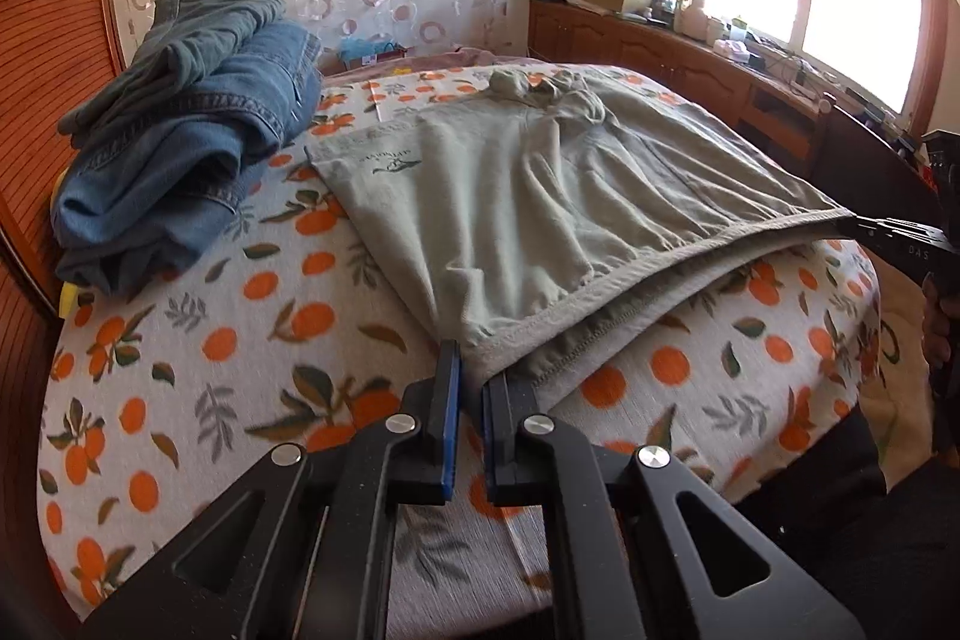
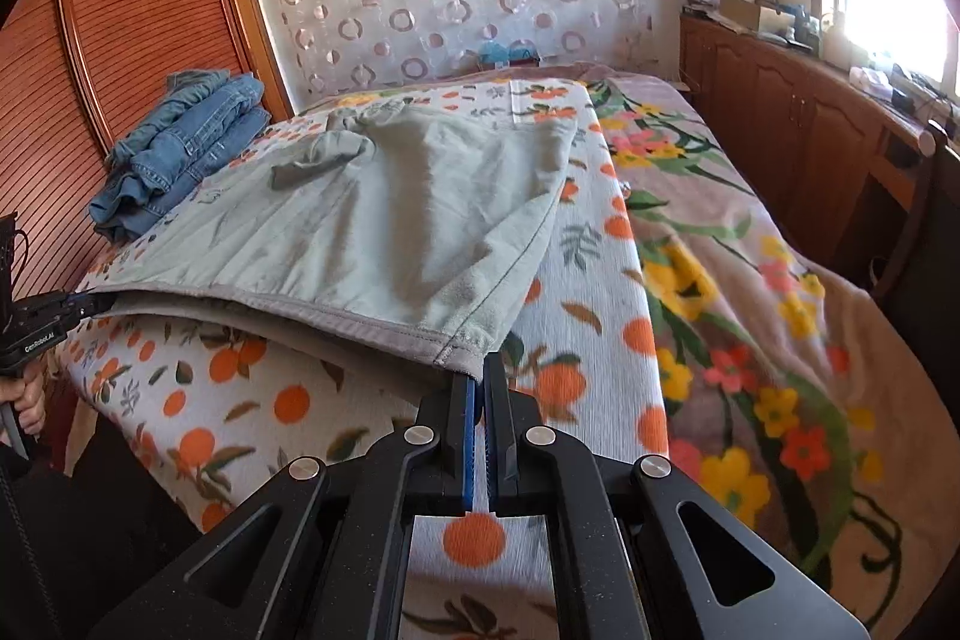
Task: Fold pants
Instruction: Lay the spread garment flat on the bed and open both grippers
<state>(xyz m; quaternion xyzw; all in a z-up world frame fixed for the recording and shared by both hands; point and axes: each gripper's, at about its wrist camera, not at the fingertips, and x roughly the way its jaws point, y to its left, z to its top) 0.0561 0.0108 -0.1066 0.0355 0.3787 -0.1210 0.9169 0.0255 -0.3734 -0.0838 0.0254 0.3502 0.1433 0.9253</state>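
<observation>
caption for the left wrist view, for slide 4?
Left gripper shut on one hem corner of the grey-green pants, right gripper on the other, folded jeans stacked beside them on the bed.

Pants [image 1: 540, 196]: pale sage green. Bed sheet [image 1: 198, 340] beneath pants: white with orange-fruit print. Folded jeans [image 1: 198, 124] beside pants: blue denim. Blanket [image 2: 750, 280]: pink, floral.

Right tongs [image 2: 478, 376] pinch the grey pants' [image 2: 372, 220] hem corner over the orange-print sheet [image 2: 594, 292].
</observation>
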